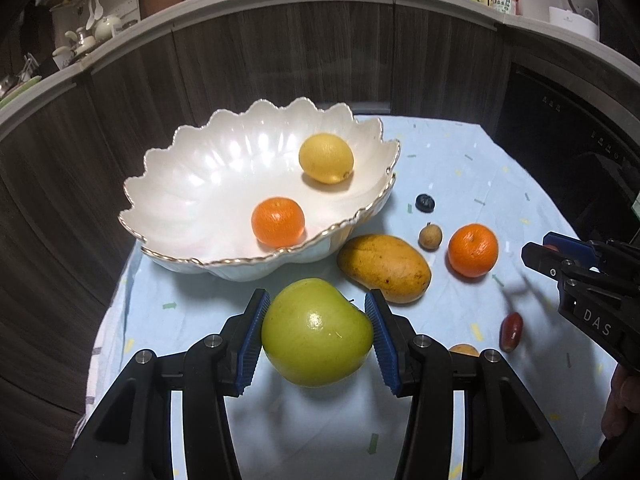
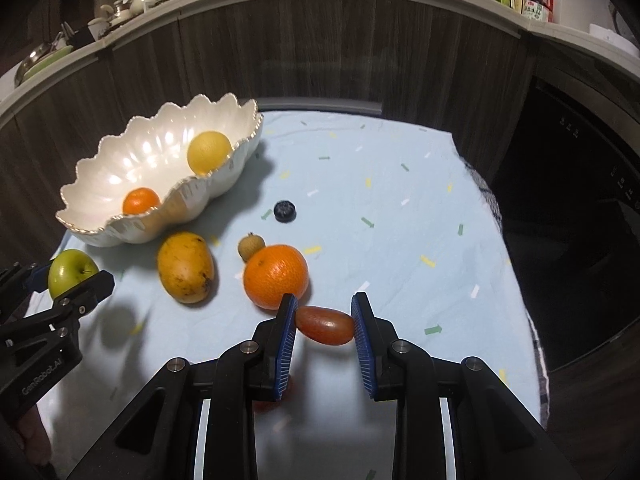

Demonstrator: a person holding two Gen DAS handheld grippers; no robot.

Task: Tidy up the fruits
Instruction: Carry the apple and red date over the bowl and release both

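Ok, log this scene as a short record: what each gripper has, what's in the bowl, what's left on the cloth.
left gripper: shut on apple
right gripper: shut on red fruit
bowl: lemon, orange
cloth: mango, second orange, longan, blueberry, second red fruit

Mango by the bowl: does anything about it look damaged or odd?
The mango lies whole on the cloth beside the bowl, but dark spots mark its near end, like bruising or ripeness. Nothing spilled.
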